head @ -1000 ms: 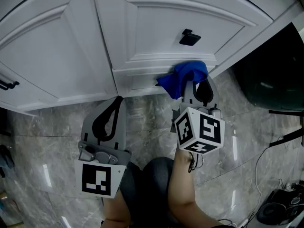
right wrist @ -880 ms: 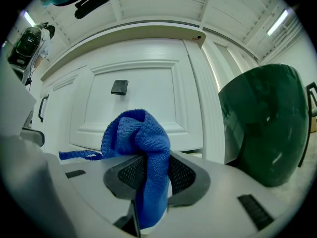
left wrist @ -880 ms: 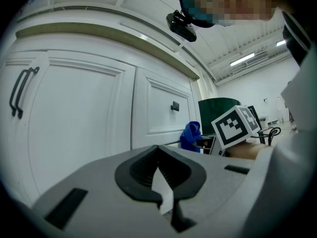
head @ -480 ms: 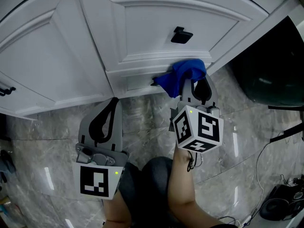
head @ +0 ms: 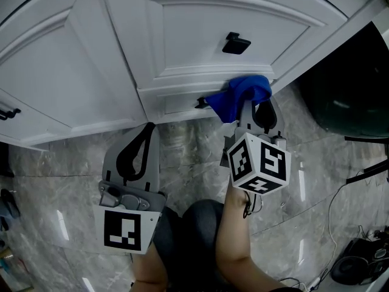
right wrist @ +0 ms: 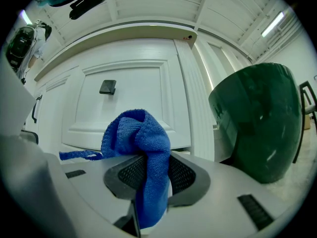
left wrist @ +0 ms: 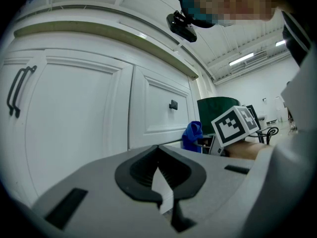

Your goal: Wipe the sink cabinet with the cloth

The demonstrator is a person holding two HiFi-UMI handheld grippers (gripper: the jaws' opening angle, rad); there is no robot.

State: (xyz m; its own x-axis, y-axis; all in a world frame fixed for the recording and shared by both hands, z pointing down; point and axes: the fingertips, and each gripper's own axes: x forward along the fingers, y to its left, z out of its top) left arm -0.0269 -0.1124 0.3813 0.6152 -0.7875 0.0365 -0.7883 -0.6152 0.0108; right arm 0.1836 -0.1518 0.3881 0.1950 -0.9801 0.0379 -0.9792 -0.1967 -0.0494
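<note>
One cloth (right wrist: 141,133), clamped by right gripper (right wrist: 148,175), points up toward cabinet (head: 200,29); left gripper (left wrist: 159,155) fingers (left wrist: 136,170) together.

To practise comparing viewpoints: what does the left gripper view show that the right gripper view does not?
Only the left gripper view: the left gripper, shut on nothing, and the marker cube on the right gripper. Only the right gripper view: that gripper's jaws shut on the blue cloth. Both: the cloth, the white cabinet, its black knob and a dark green object.
</note>
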